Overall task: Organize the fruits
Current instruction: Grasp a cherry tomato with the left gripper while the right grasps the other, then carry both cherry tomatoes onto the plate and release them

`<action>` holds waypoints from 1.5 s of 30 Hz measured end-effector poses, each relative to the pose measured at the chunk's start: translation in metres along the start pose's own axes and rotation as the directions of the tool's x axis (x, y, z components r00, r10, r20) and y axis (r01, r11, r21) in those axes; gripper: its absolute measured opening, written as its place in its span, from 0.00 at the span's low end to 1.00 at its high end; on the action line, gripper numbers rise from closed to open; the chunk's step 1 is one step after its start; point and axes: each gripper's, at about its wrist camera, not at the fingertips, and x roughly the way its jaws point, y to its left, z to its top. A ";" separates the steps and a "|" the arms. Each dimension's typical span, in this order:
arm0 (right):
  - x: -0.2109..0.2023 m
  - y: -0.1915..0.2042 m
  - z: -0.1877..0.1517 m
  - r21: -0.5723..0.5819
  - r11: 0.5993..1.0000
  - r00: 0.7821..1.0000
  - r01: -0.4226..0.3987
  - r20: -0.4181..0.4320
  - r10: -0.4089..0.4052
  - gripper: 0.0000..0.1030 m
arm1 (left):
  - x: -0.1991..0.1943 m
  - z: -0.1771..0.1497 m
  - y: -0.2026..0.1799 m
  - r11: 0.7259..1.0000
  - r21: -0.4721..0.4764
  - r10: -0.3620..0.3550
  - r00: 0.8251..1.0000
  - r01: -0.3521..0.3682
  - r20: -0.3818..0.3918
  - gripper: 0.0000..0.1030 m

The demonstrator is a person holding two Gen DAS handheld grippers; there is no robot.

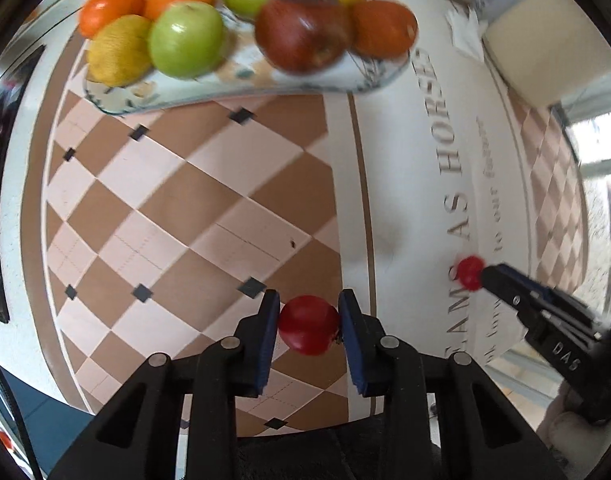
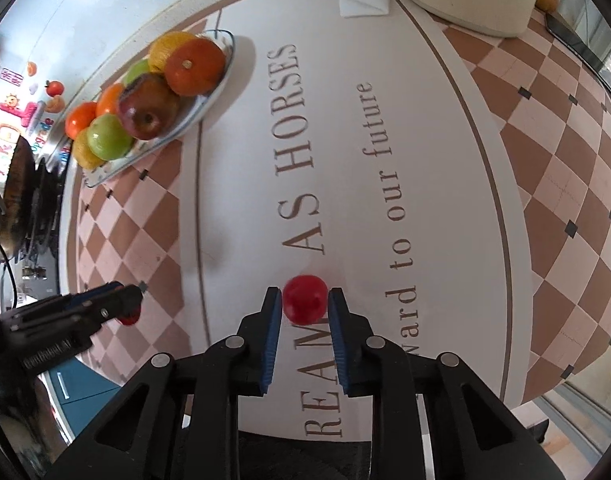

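**Two small red fruits pinched, one per hand — the plate lies ahead and to the left**

Two hand-held grippers point steeply down at the desk, each with its blue pads pressed onto a small round red fruit. The left hand-held gripper [image 1: 309, 322] pinches the left red fruit [image 1: 308, 325] over the brown-and-pink checkered part of the cloth; the fruit fills the gap between the pads. The right hand-held gripper [image 2: 305, 304] pinches the right red fruit [image 2: 305, 299] over the white lettered band; this fruit sits at the very fingertips, so the hold looks shallower. Whether either fruit is lifted clear of the desk [image 2: 425, 160] I cannot tell.

The fruits are round, so no long axis matters. What matters is the bearing to the plate [image 1: 117, 105], a long oval dish with its long side facing the left hand. It lies well apart from both grippers, at the far edge of the cloth, piled with green apples, oranges, lemons and a dark red apple [image 1: 303, 32]. From the left hand it lies straight ahead and slightly left; from the right hand it lies far ahead and well to the left.

By my judgement the left hand is nearer and has the more direct path — the right must cross leftward. Free space on the plate seems to be along its near rim.
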 end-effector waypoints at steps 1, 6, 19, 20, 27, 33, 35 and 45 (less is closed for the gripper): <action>0.000 0.001 0.001 -0.001 1.000 1.000 -0.002 -0.001 0.002 0.25 | -0.003 0.001 0.004 1.000 -0.011 -0.008 1.000 0.008 0.002 0.27; 0.000 -0.001 0.003 0.017 0.999 0.999 -0.031 -0.009 0.031 0.25 | -0.017 0.009 0.028 0.998 -0.063 -0.027 1.000 0.028 0.016 0.27; 0.009 -0.001 0.004 0.015 1.000 0.999 -0.001 -0.049 0.002 0.28 | -0.026 0.024 0.057 0.989 -0.137 -0.056 0.998 0.059 0.025 0.27; 0.010 0.001 0.004 -0.001 1.000 0.998 0.029 -0.050 -0.029 0.28 | -0.025 0.024 0.057 0.989 -0.137 -0.058 0.998 0.061 0.025 0.27; 0.014 0.004 0.000 -0.071 0.988 0.987 0.139 -0.066 -0.144 0.30 | -0.025 0.027 0.056 0.989 -0.132 -0.069 0.997 0.072 0.025 0.27; 0.019 -0.010 0.002 -0.043 0.989 0.985 0.139 -0.096 -0.143 0.30 | -0.023 0.031 0.057 0.988 -0.136 -0.077 0.997 0.080 0.025 0.27; 0.019 -0.015 0.001 -0.021 0.993 0.988 0.120 -0.098 -0.121 0.29 | -0.024 0.032 0.059 0.987 -0.140 -0.080 0.996 0.083 0.026 0.27; -0.002 0.039 0.036 -0.014 0.988 0.988 -0.153 -0.005 0.153 0.29 | -0.050 0.058 0.089 0.966 -0.225 -0.105 0.990 0.124 0.096 0.27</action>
